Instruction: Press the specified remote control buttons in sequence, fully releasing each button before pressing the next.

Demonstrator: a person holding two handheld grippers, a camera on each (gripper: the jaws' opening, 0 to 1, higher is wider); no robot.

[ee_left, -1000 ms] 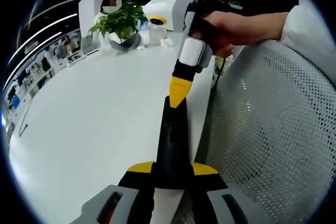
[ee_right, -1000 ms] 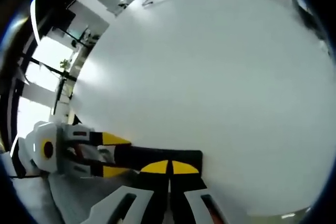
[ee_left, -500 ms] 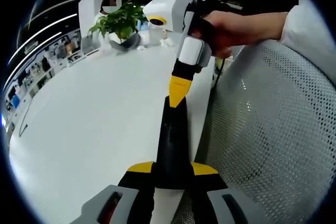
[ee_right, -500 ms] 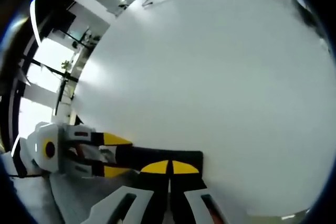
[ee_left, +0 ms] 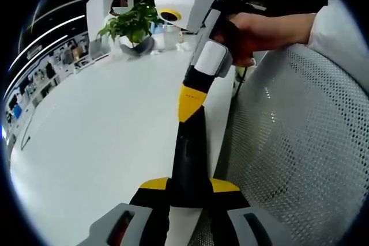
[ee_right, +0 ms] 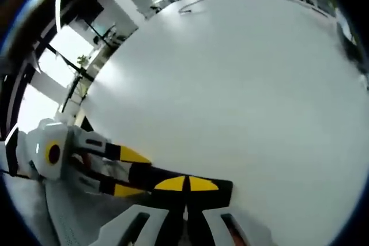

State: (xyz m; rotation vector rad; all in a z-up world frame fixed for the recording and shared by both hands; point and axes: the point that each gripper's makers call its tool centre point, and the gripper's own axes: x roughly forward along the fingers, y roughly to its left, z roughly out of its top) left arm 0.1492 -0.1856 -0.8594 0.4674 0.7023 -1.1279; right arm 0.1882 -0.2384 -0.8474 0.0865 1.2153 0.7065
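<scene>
In the left gripper view, the black remote (ee_left: 188, 159) was seen clamped between the yellow tips of the left tool (ee_left: 188, 186) at lower centre, over the white desk (ee_left: 98, 136). The right tool (ee_left: 191, 101), jaws together, was held by a hand (ee_left: 253, 30) at upper centre, its tip at the remote's far end. A plant (ee_left: 131, 22) stood at upper left.

In the right gripper view, the remote (ee_right: 190, 180) lay at bottom centre, and the left tool (ee_right: 124, 171) was seen clamped on it at lower left.
</scene>
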